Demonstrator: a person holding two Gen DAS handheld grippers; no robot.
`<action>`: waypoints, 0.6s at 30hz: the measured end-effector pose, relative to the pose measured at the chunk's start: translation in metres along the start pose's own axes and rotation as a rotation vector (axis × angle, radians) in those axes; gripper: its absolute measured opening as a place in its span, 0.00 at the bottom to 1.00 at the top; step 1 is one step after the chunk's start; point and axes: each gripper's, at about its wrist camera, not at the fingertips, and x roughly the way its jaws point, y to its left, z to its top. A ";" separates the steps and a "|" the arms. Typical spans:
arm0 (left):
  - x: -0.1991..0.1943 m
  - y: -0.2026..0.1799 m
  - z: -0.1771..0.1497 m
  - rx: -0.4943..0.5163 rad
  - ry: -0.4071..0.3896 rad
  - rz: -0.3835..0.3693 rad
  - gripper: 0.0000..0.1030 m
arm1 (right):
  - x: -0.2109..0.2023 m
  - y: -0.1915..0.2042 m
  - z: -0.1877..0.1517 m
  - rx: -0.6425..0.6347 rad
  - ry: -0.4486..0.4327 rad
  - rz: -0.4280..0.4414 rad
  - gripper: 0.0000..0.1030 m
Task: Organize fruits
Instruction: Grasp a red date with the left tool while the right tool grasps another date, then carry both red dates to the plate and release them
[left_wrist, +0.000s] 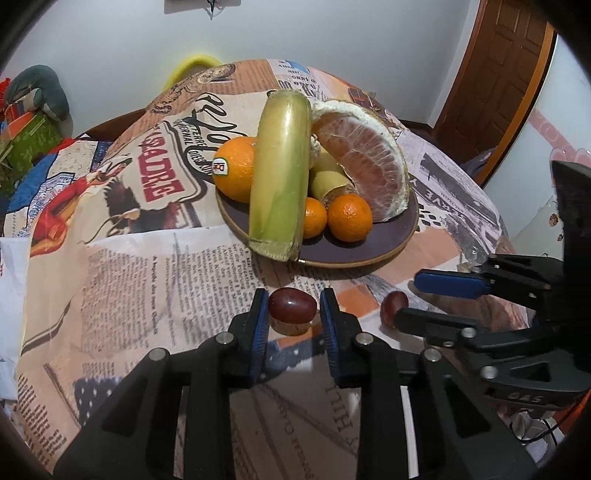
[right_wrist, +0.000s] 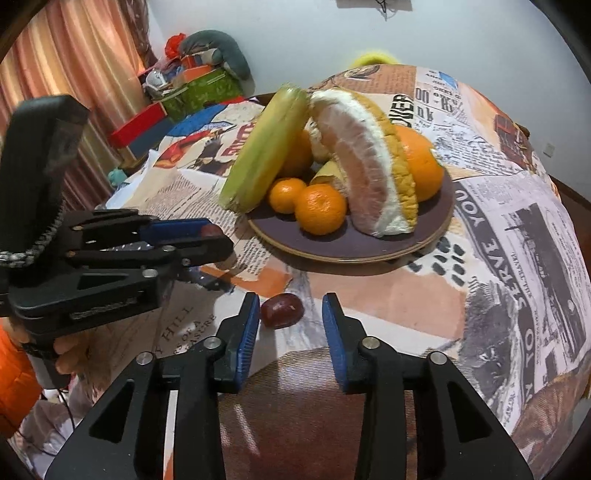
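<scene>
The left gripper (left_wrist: 293, 308) brackets a dark red grape (left_wrist: 292, 305), blue pads spread just clear of it, on the newsprint tablecloth (left_wrist: 147, 280). The right gripper (right_wrist: 290, 315) stands apart around a second grape (right_wrist: 281, 311). Beyond, the plate (left_wrist: 369, 251) holds oranges (left_wrist: 236, 168), pomelo wedge (left_wrist: 369, 162) and a green cane piece (left_wrist: 280, 177).

both grippers are the same build: matte black plastic linkage arms with round silver pins at the joints, triangular cutouts lower down, and ribbed blue pads on the fingers; left gripper (left_wrist: 293, 308) is seen side-on in the other cam with a braided grey cord by its handle, plus bare fingers (right_wrist: 64, 352) and an orange sleeve (right_wrist: 16, 380); right gripper (right_wrist: 290, 314) has embossed lettering on its side
</scene>
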 end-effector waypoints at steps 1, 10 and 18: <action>-0.002 0.000 -0.001 -0.001 -0.002 0.001 0.27 | 0.002 0.001 0.000 -0.002 0.004 -0.002 0.36; -0.004 -0.002 -0.016 0.000 0.015 -0.002 0.27 | 0.014 0.009 -0.001 -0.056 0.021 -0.040 0.30; -0.005 -0.011 -0.014 0.011 0.010 -0.004 0.27 | 0.008 0.006 -0.001 -0.055 0.002 -0.042 0.22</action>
